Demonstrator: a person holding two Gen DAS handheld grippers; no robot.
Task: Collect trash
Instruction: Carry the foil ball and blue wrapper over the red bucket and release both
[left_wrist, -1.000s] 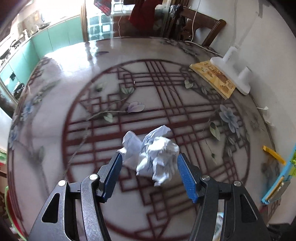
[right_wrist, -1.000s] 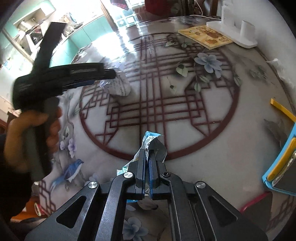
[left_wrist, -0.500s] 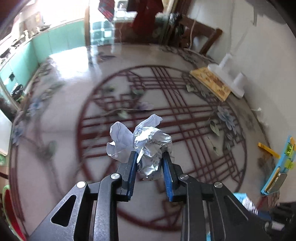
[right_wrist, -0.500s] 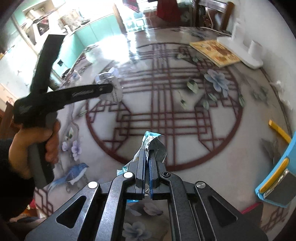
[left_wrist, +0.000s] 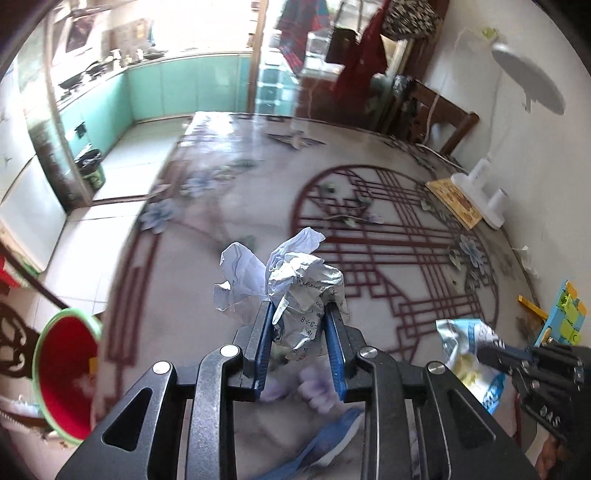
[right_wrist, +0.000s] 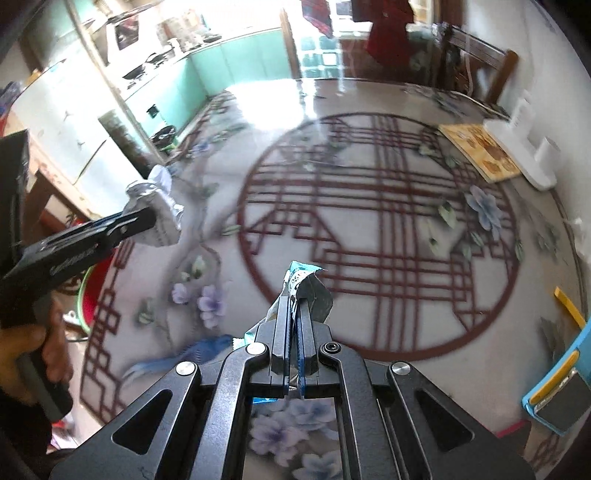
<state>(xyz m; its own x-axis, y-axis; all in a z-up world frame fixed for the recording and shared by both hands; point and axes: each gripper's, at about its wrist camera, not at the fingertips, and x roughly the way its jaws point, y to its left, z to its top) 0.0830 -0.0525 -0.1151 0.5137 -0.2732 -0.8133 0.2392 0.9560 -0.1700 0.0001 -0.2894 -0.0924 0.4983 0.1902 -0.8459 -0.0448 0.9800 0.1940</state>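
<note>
Above the table (left_wrist: 207, 280), near its left edge, the left gripper (left_wrist: 299, 314) holds a paper wad (left_wrist: 295, 280). Its blue pads (left_wrist: 264, 332) are clamped on the lower part of the wad, one on each side. The wad is crumpled white paper with printed figures on it, and its upper folds spread out past the fingertips. It is clear of the tabletop.

The right wrist view shows the same pair from the side: the left gripper (right_wrist: 144, 221) enters from the left, with the wad (right_wrist: 159, 210) at its tip. A hand (right_wrist: 48, 339) grips the handle below.

The right gripper (right_wrist: 293, 306) is pressed together on a wrapper (right_wrist: 306, 288). The wrapper is blue and white outside and silver inside. It stands up between the closed pads and also hangs below them. In the left wrist view the right gripper (left_wrist: 491, 349) enters from the lower right with the wrapper (left_wrist: 465, 350) at its tip, held above the table, right of the wad and apart from it.

A red bin (left_wrist: 62, 373) with a green rim sits below the left table edge, lower left of the wad. In the right wrist view part of the bin (right_wrist: 92, 295) shows beneath the left gripper.

At the far right of the table lie a yellow mat (right_wrist: 480, 151) and a white lamp base (right_wrist: 524, 151), touching each other.
</note>
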